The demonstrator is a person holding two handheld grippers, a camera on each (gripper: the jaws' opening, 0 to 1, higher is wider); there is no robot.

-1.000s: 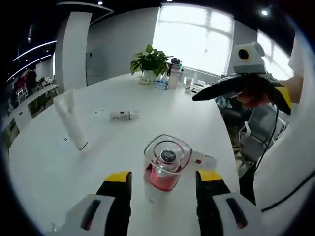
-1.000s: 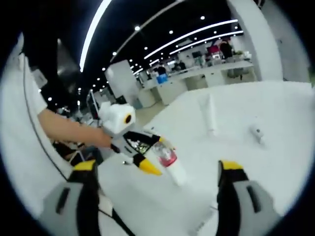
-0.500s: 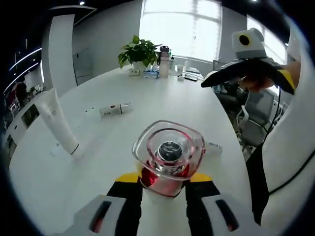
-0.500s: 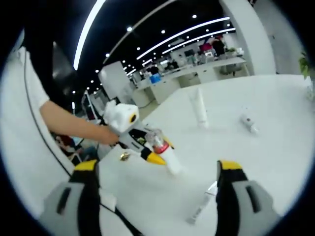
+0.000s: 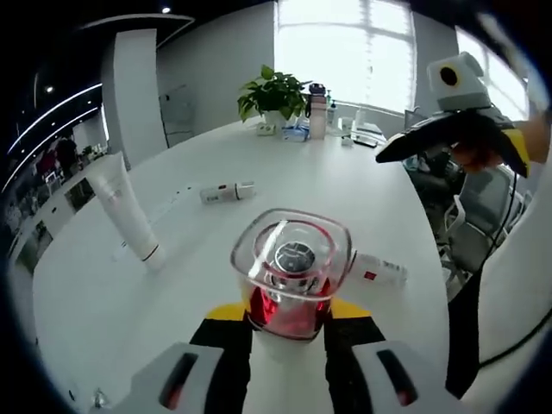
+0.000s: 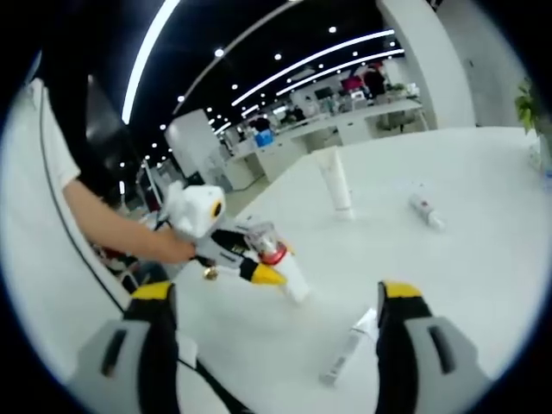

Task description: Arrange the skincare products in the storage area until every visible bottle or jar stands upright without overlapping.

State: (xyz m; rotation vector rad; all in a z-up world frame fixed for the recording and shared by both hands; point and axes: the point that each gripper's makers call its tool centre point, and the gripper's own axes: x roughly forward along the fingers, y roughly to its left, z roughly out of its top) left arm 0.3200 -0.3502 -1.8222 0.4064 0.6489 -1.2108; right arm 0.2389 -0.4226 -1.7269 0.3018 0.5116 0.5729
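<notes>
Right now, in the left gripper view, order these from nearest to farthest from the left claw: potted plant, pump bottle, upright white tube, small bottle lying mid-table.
1. Pump bottle: clamped in the left claw.
2. Upright white tube: left side.
3. Small bottle lying mid-table: beyond, centre.
4. Potted plant: far edge by the window.
</notes>
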